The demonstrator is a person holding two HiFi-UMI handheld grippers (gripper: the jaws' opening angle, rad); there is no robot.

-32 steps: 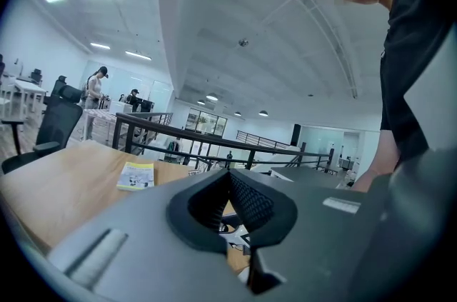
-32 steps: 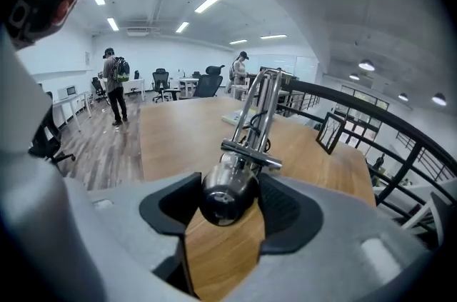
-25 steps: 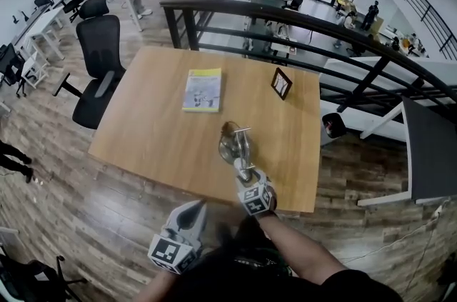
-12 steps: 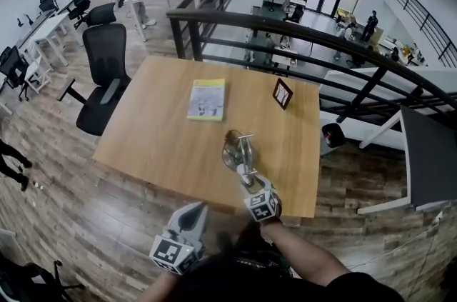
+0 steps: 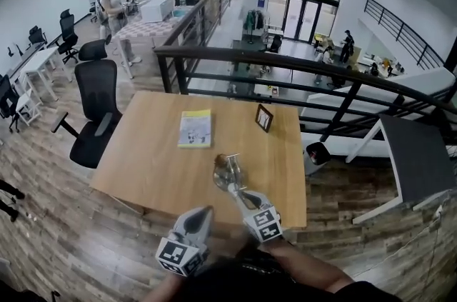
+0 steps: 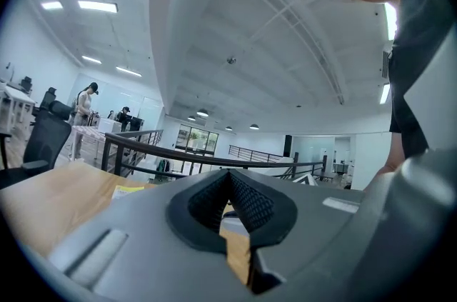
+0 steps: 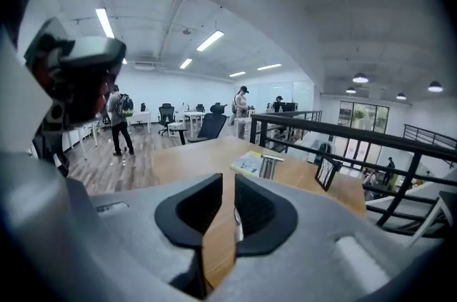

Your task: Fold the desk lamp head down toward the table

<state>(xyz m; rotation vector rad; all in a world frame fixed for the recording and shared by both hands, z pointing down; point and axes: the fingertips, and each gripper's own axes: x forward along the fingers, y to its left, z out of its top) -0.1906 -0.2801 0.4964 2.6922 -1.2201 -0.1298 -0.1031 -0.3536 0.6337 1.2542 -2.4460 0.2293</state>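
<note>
The small chrome desk lamp (image 5: 227,174) stands near the front edge of the wooden table (image 5: 150,158), its head and arm low over the base. My right gripper (image 5: 237,193) hovers just in front of and above it, apart from it. In the right gripper view the lamp (image 7: 269,166) shows past the right gripper (image 7: 227,179), whose jaws are closing to a narrow slit with nothing between them. My left gripper (image 5: 203,212) hangs off the table's front edge, left of the lamp. In its own view the left gripper (image 6: 228,172) is shut and holds nothing.
A yellow booklet (image 5: 195,128) lies mid-table and a small dark picture frame (image 5: 264,118) stands at the back right. A black office chair (image 5: 96,108) is left of the table, a dark railing (image 5: 285,65) behind it. People stand at far desks (image 5: 112,1).
My right gripper has drawn up and back from the lamp, letting go of it, and its jaws have narrowed. The left gripper rose slightly. The lamp has stayed in place.
</note>
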